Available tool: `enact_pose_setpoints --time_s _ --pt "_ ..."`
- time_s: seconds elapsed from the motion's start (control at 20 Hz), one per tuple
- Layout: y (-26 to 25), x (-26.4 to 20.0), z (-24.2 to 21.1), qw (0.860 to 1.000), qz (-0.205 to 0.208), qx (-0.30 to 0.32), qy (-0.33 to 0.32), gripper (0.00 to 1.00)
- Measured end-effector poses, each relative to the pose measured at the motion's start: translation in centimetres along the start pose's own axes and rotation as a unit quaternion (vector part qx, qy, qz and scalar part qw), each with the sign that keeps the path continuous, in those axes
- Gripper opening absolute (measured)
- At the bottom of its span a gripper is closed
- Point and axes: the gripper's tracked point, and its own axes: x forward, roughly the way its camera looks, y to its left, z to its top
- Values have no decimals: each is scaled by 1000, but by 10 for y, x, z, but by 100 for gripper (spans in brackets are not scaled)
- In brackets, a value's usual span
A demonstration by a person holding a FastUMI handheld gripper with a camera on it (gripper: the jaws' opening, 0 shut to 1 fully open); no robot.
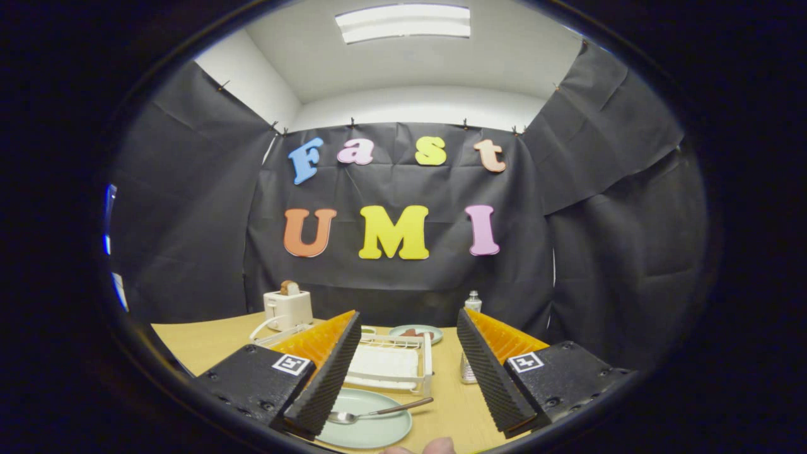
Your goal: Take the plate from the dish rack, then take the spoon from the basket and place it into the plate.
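Worktop (208, 343) — a pale wooden surface carrying every item, backed by the booth's black cloth wall.

Hand-held gripper (403, 372) — held level and raised above the near part of the worktop, pointing toward the back wall. Its two fingers stand wide apart with nothing between them and touch no object. The ribbed inner pads (328, 378) face each other across the gap, and each finger body bears a small square marker.

Dish rack (394, 362) — white wire rack, seen in the gap between the fingers and beyond them; a flat white tray lies in its bottom.

Plate (372, 425) — pale green, flat on the worktop in front of the dish rack, below the gap and partly covered by the left finger.

Toaster (288, 308) — white, at the far left of the worktop, with a slice of bread standing in its slot.

Second plate (416, 332) — small, pale green, behind the dish rack, with something reddish on it, too small to identify.

Spoon (378, 413) — metal, lying in the near plate; bowl toward the left finger, handle pointing right and crossing the rim.

Shaker (473, 301) — small lidded bottle just beyond the right finger.

Fingertips (435, 446) — of the person, at the nearest edge of the worktop.
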Motion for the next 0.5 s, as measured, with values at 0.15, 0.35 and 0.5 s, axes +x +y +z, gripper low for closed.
enact_pose_setpoints --time_s 0.15,0.35,0.5 --pt "-2 1 -4 1000 -2 3 3 98" --pt "-2 2 -3 1000 -4 3 1 98" --pt "-3 2 -3 1000 -5 2 0 98"
